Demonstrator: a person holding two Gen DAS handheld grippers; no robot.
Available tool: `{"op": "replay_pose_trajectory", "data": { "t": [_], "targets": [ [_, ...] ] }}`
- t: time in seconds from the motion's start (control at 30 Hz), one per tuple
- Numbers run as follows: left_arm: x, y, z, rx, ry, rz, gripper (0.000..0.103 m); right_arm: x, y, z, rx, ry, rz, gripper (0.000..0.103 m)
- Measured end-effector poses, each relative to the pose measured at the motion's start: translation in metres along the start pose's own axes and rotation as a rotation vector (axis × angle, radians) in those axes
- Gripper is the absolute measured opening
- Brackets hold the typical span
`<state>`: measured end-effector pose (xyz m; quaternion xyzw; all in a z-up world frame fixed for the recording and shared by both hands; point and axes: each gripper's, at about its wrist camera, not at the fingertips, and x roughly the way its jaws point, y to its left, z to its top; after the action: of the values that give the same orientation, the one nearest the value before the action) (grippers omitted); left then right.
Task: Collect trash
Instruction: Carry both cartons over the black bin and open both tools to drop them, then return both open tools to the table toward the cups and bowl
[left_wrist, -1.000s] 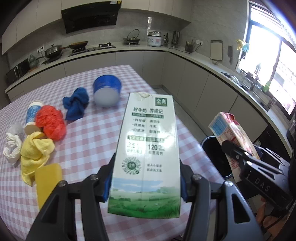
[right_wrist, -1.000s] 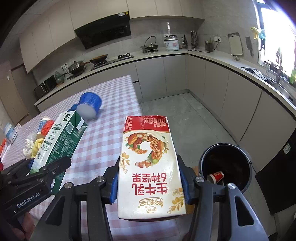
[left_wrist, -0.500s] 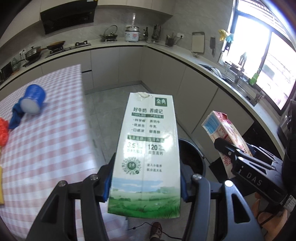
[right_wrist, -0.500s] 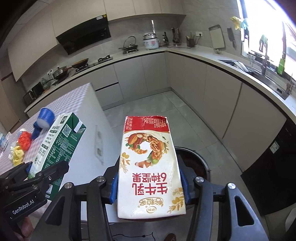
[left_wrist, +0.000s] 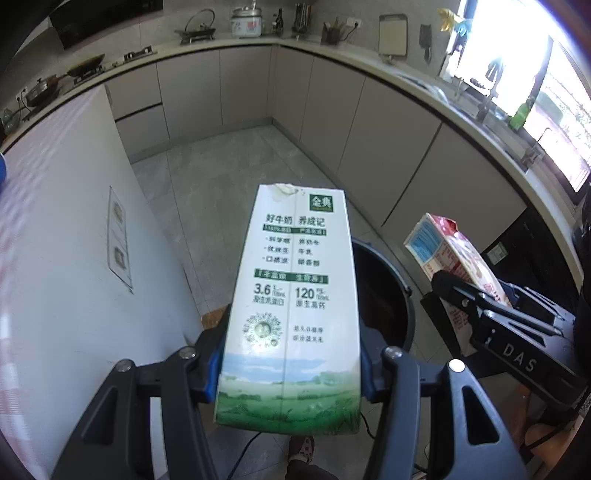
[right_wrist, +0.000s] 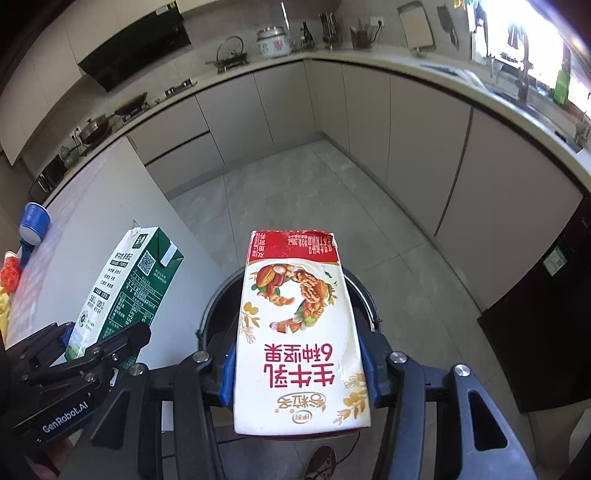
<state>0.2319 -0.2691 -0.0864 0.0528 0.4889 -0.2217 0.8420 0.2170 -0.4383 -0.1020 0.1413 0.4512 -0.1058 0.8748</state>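
My left gripper (left_wrist: 290, 373) is shut on a green-and-white milk carton (left_wrist: 295, 295), held above the floor, overlapping the left rim of a black trash bin (left_wrist: 384, 291). The same carton shows in the right wrist view (right_wrist: 125, 288). My right gripper (right_wrist: 297, 373) is shut on a red-and-white nut-milk carton (right_wrist: 299, 332), held over the bin (right_wrist: 364, 299). That carton shows in the left wrist view (left_wrist: 450, 254), to the right of the bin.
The white table end (left_wrist: 74, 258) stands at the left, its checked cloth on top. A blue cup (right_wrist: 35, 223) and red and yellow items (right_wrist: 9, 275) lie on it. Grey cabinets (right_wrist: 406, 122) line the back and right. A shoe (right_wrist: 321, 461) is below.
Both grippers have moved off the table and lowered towards the floor bin, each still holding its carton. The table has slid to the left of both views.
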Motion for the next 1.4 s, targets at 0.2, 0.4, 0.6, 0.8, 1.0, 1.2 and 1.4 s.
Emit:
{"op": "replay_pose_trajectory", "data": {
  "t": [0.2,0.4,0.6,0.8,1.0,1.2,1.4],
  "targets": [
    [0.048,-0.009,-0.007,-0.008,0.078,0.022,0.056,0.056,-0.019,-0.007,-0.006,0.082,0.013,0.054],
    [0.084,-0.019,-0.004,-0.036,0.132,0.037,0.059,0.088,-0.030,-0.004,-0.013,0.118,0.019,0.058],
    [0.088,-0.021,0.003,-0.055,0.149,0.090,0.075,0.081,-0.038,0.002,-0.017,0.090,-0.020,0.075],
    [0.041,-0.023,0.011,-0.057,0.078,0.078,0.075,0.048,-0.038,0.011,0.014,0.050,-0.036,0.075],
    [-0.010,-0.022,0.021,-0.046,0.022,0.047,0.075,0.001,-0.015,0.011,0.014,0.013,-0.071,0.075],
    [-0.061,0.000,0.023,-0.031,-0.026,-0.006,0.075,-0.049,0.017,0.006,0.037,-0.033,-0.084,0.077],
    [-0.109,0.036,0.008,-0.049,-0.057,-0.051,0.075,-0.098,0.063,-0.002,0.038,-0.096,-0.065,0.083]
  ]
}}
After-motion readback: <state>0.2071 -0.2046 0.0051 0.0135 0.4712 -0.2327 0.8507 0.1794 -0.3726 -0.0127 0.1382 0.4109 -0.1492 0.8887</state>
